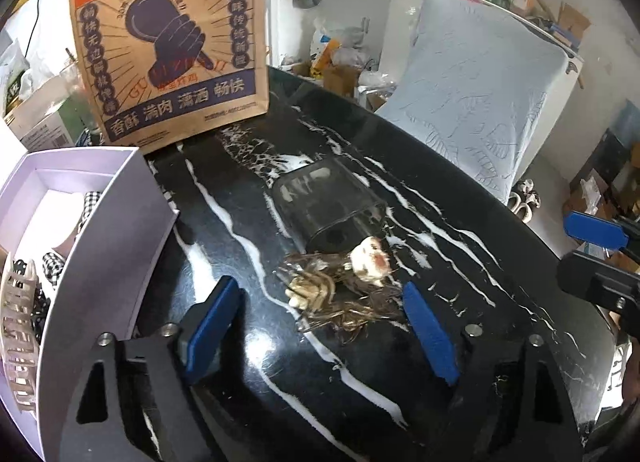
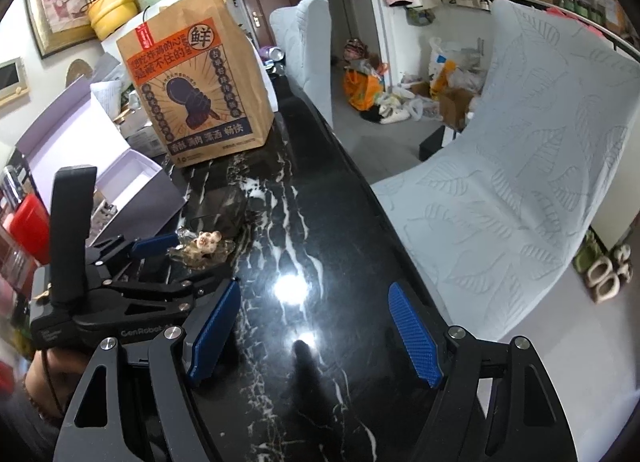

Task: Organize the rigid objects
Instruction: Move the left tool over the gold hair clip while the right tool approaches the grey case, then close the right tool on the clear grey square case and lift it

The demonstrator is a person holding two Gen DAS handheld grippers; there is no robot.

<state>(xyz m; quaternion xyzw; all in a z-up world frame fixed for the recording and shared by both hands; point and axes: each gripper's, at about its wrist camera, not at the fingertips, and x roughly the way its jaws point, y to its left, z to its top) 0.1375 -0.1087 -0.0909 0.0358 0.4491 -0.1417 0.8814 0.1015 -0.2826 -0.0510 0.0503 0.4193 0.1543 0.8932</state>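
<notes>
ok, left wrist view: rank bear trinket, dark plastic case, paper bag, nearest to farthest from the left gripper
1. bear trinket: between the open fingers of the left gripper, just ahead.
2. dark plastic case: directly behind the trinket, centre of the table.
3. paper bag: standing upright at the far left end.

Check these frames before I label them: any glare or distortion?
Right wrist view: two bright glare spots on the black marble table. Left wrist view: softer sheen beside the left gripper; fisheye bends the paper bag; dark vignetted corners.
</notes>
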